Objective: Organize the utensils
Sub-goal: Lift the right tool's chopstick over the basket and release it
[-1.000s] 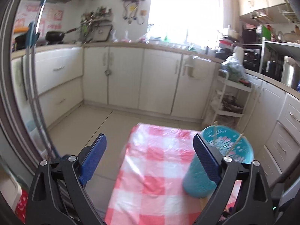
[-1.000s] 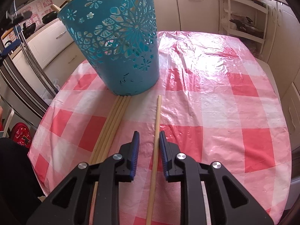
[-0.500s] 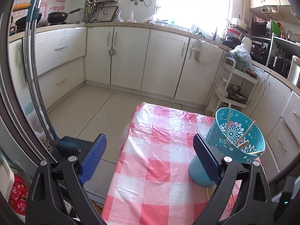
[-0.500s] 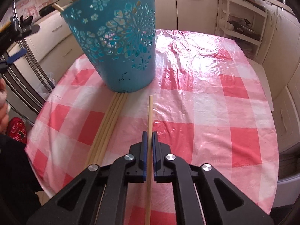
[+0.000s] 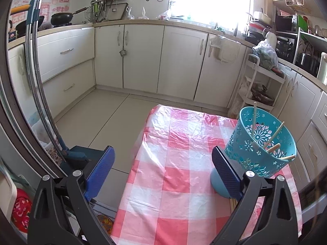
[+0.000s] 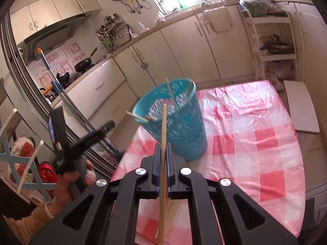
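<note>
A turquoise perforated basket [image 6: 179, 122] stands on the table with the red-and-white checked cloth [image 6: 255, 126]; it holds several wooden chopsticks [image 5: 272, 137]. My right gripper [image 6: 162, 149] is shut on one chopstick [image 6: 163, 134], lifted off the table, its tip pointing at the basket's rim. More chopsticks [image 6: 170, 218] lie on the cloth below it. My left gripper [image 5: 163, 169] is open and empty, to the left of the basket [image 5: 259, 151]; it also shows in the right wrist view [image 6: 61, 134], held off the table's left side.
White kitchen cabinets [image 5: 143, 57] run along the back and right. A white trolley rack [image 5: 261, 85] stands behind the table. A chair [image 6: 18, 159] and a metal door frame [image 5: 34, 85] are at the left. A white board [image 6: 302, 106] lies right of the table.
My right gripper has lifted the chopstick off the cloth and tilted up toward the basket. The left gripper drew slightly back and stays open.
</note>
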